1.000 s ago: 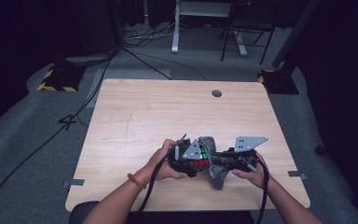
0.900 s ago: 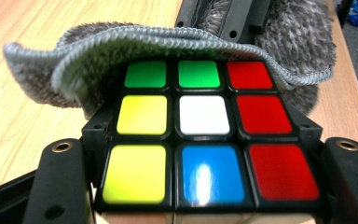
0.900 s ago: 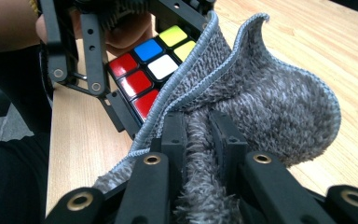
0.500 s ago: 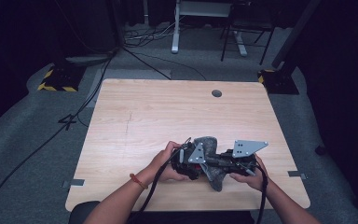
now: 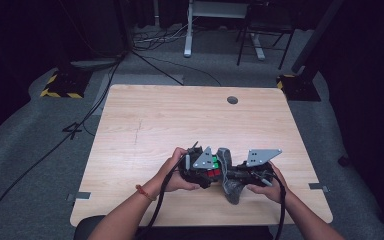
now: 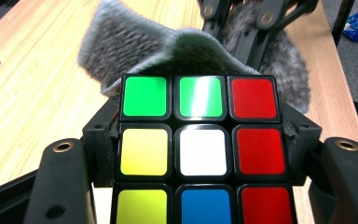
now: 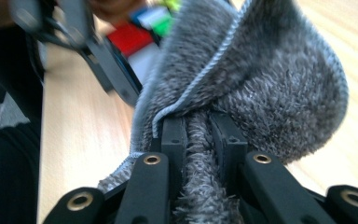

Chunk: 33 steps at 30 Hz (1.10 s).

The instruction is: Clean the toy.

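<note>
Wooden table (image 5: 145, 125): rigid, slick cube (image 6: 199, 149) clamped by left gripper (image 6: 200, 154); soft, limp cloth (image 7: 261, 79) pinched in right gripper (image 7: 198, 140), draping freely.

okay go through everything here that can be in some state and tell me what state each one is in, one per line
Left gripper: shut on the puzzle cube, jaws against its two sides.
Puzzle cube: scrambled; green, red, yellow, white and blue on one face, held off the table.
Right gripper: shut on the grey cloth.
Grey cloth: bunched and folded, pinched between the jaws, draped against the cube's far side.
Table: bare wood top, with a round grommet hole near the far edge.
</note>
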### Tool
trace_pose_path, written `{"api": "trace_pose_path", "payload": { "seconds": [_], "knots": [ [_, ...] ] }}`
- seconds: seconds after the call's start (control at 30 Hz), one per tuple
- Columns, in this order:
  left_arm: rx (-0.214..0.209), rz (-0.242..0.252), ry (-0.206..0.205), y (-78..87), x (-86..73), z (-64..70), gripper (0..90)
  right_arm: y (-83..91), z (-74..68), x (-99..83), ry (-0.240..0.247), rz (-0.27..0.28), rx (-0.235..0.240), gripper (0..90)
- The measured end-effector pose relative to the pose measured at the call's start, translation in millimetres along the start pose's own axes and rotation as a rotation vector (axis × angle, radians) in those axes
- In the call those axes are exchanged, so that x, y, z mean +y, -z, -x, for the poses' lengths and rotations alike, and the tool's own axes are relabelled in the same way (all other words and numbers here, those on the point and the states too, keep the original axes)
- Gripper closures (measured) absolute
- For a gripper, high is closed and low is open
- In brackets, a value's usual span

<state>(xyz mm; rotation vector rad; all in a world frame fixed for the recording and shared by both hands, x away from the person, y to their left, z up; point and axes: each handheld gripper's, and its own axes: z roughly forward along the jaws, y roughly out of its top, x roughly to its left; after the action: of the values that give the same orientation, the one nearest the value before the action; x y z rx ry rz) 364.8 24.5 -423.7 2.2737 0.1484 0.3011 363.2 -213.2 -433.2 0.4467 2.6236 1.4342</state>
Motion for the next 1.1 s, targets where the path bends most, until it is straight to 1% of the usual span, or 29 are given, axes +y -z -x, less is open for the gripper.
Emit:
{"api": "trace_pose_path", "payload": {
  "seconds": [0.03, 0.13, 0.23, 0.3, 0.37, 0.43, 0.5, 0.57, 0.63, 0.67, 0.73, 0.83, 0.87, 0.9, 0.97, 1.0, 1.03, 1.1],
  "knots": [
    [-0.003, 0.000, 0.000, -1.2, -0.1, 0.2, 33.4, 3.3, -2.3, 3.2, 0.009, 0.026, 0.003, 77.5],
    [-0.012, -0.014, -0.009, -4.6, 0.8, 2.1, 33.4, 8.2, -8.3, 9.4, 0.037, 0.060, -0.021, 77.5],
    [-0.017, -0.029, -0.022, -8.0, 1.8, 6.4, 33.4, 12.0, -10.7, 11.7, 0.043, 0.091, -0.026, 77.5],
    [-0.007, -0.026, -0.031, -7.6, 3.2, 8.6, 33.4, 11.7, -10.6, 12.3, 0.051, 0.082, -0.041, 77.5],
    [-0.011, -0.012, -0.039, -4.4, 5.3, 10.3, 33.4, 9.2, -8.8, 11.0, 0.050, 0.051, -0.061, 77.6],
    [-0.010, 0.007, -0.039, 0.9, 7.2, 9.9, 33.4, 6.2, -6.0, 7.9, 0.034, 0.026, -0.069, 77.7],
    [-0.009, 0.027, -0.032, 6.8, 8.2, 8.7, 33.4, 3.1, -4.5, 5.8, 0.034, -0.006, -0.080, 77.7],
    [-0.005, 0.043, -0.029, 10.7, 8.4, 7.2, 33.4, 0.6, -3.9, 4.1, 0.030, -0.023, -0.074, 77.7],
    [0.002, 0.043, -0.034, 13.8, 8.5, 5.5, 33.4, -1.3, -4.9, 3.5, 0.035, -0.041, -0.062, 77.7],
    [0.003, 0.045, -0.026, 15.2, 8.3, 4.2, 33.4, -1.6, -5.6, 3.4, 0.040, -0.040, -0.059, 77.7],
    [0.018, 0.046, -0.029, 16.4, 7.6, 1.9, 33.4, -1.2, -7.0, 4.3, 0.044, -0.037, -0.053, 77.7],
    [0.017, 0.038, -0.014, 15.0, 4.7, -1.4, 33.4, 2.0, -9.3, 6.6, 0.051, -0.012, -0.036, 77.7],
    [0.010, 0.030, -0.010, 13.4, 3.9, -1.2, 33.4, 4.0, -10.6, 8.1, 0.058, -0.002, -0.034, 77.7],
    [-0.008, 0.023, -0.010, 11.6, 3.6, -0.6, 33.4, 6.7, -12.0, 9.9, 0.060, 0.017, -0.024, 77.7],
    [-0.024, 0.020, -0.025, 7.7, 5.0, 4.4, 33.4, 12.9, -15.8, 14.9, 0.076, 0.036, -0.032, 77.6],
    [-0.032, 0.017, -0.036, 6.1, 6.7, 7.7, 33.4, 15.7, -17.6, 16.7, 0.078, 0.052, -0.037, 77.6],
    [-0.032, 0.014, -0.047, 4.9, 8.5, 10.8, 33.4, 17.8, -18.8, 17.8, 0.078, 0.063, -0.038, 77.6],
    [-0.034, 0.009, -0.058, 3.9, 10.7, 14.4, 33.4, 19.3, -20.2, 18.2, 0.094, 0.060, -0.064, 77.6]
  ]
}}
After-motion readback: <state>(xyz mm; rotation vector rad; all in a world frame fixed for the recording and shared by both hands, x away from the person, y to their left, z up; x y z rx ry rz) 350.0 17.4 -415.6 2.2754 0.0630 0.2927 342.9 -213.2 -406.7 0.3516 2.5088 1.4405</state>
